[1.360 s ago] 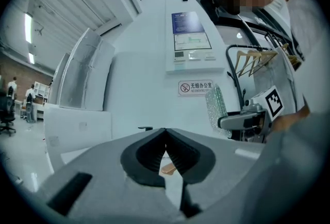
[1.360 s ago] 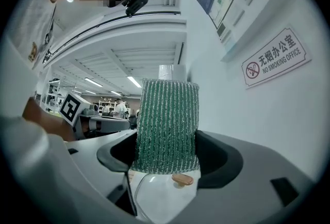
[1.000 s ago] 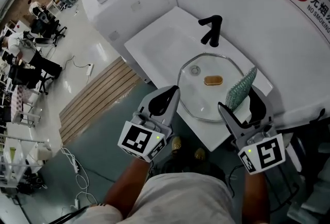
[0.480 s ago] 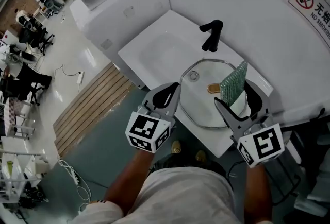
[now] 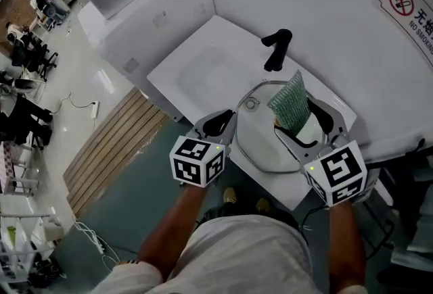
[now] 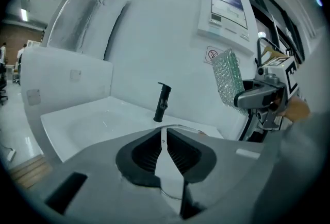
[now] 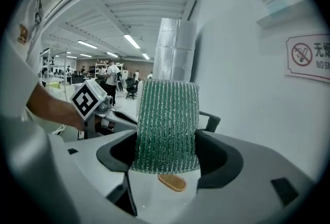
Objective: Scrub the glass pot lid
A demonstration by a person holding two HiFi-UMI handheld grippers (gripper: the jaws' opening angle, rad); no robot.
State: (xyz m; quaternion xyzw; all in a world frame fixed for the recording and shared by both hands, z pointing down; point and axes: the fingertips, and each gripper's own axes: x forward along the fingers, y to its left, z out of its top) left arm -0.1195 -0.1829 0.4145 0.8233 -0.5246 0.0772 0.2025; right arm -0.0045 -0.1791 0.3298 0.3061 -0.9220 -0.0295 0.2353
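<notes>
While the left gripper (image 6: 163, 138) pinches the rim of the glass pot lid (image 5: 260, 144) over the white sink (image 5: 196, 66), the right gripper (image 7: 165, 166) clamps a green scouring pad (image 7: 166, 125) upright above the lid's brown knob (image 7: 171, 183).

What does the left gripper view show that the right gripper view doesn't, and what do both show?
Only the left gripper view: the white counter and the left gripper shut on the rim of the lid. Only the right gripper view: that gripper's marker cube and the forearm carrying it. Both: the green scrubbing pad held in the right gripper, the black tap and the no-smoking sign.
</notes>
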